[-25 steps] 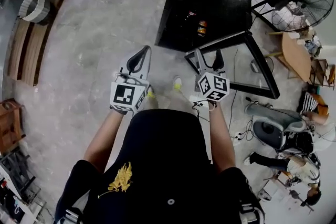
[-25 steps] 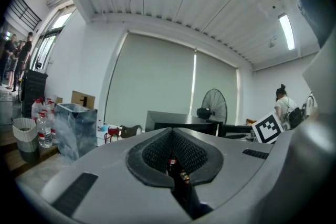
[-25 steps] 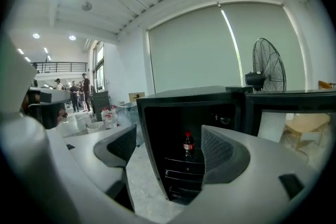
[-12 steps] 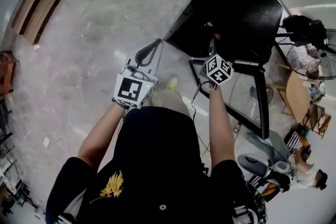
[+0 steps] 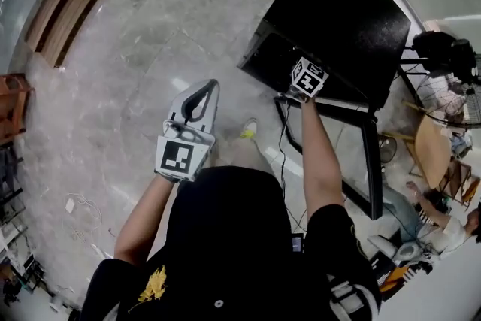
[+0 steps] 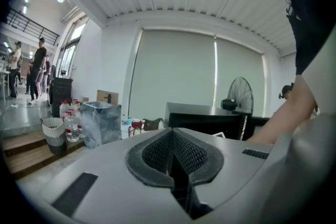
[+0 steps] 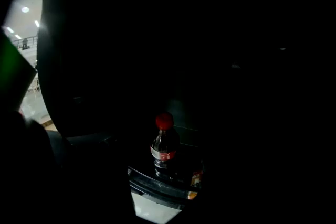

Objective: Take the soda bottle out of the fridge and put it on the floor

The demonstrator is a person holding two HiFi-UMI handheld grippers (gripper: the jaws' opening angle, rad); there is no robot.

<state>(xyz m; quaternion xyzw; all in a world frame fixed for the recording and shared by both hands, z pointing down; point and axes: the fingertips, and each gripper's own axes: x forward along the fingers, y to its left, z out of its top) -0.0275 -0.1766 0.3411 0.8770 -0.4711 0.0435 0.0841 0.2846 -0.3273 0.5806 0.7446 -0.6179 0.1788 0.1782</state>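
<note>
The left gripper (image 5: 200, 92) is pinched together and empty, while the right gripper (image 5: 307, 76), wide-jawed and just closing slightly on nothing, reaches into the dark fridge (image 5: 338, 11), its jaws lost in shadow, with the bottle (image 7: 164, 144) upright ahead.

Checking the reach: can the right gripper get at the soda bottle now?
Likely yes: the right gripper is at the open fridge, the bottle stands upright straight ahead, nothing in front. The gripper's jaws have just closed slightly, nothing between them.
</note>
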